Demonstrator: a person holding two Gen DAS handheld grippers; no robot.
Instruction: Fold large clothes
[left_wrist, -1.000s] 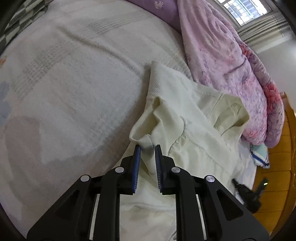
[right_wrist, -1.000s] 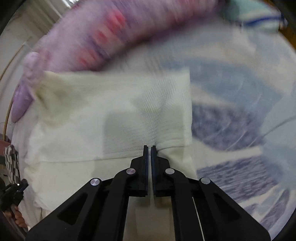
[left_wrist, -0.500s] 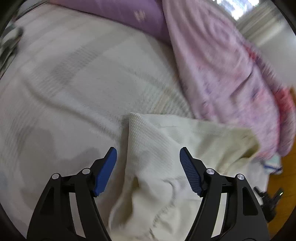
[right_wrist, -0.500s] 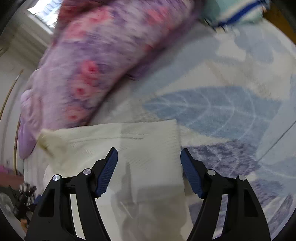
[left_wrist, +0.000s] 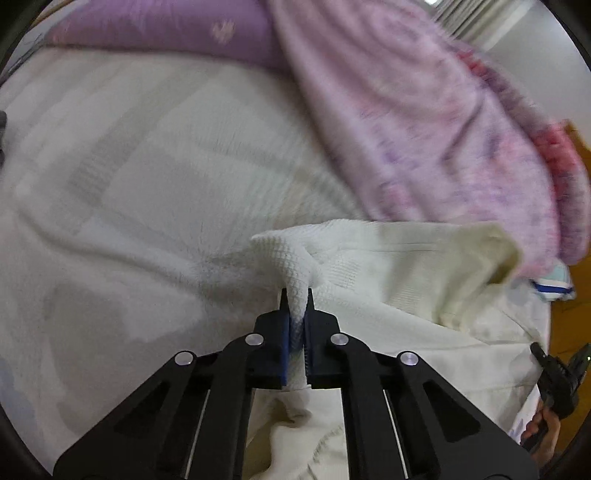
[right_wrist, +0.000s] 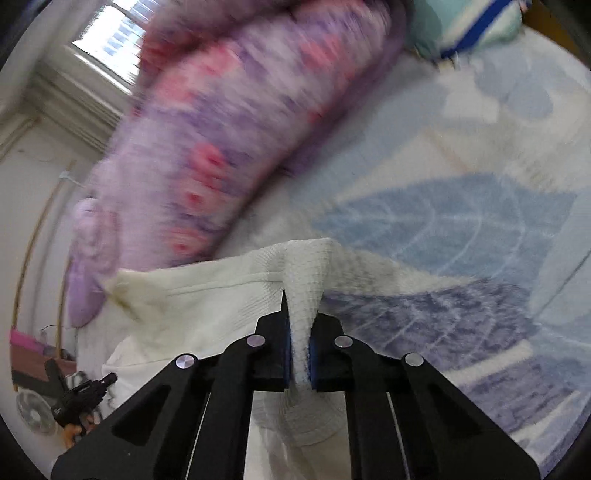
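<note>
A cream waffle-knit garment (left_wrist: 388, 273) is being held bunched at two pinched corners, its body lying rumpled across the lower middle of both frames on the bed.

- The left claw (left_wrist: 296, 295) is closed on a corner of the cream garment (left_wrist: 388, 295), a ridge of waffle cloth pinched between its blue pads (left_wrist: 283, 343).
- The garment spreads to the claw's right and below it, over the pale bedsheet (left_wrist: 129, 184).
- Beyond the claw, upper right, lies a pink floral quilt (left_wrist: 424, 122).
- Farther off, a purple pillow (left_wrist: 166, 29).
- Far lower right, the other gripper (left_wrist: 557, 376) shows at the frame's edge.
</note>
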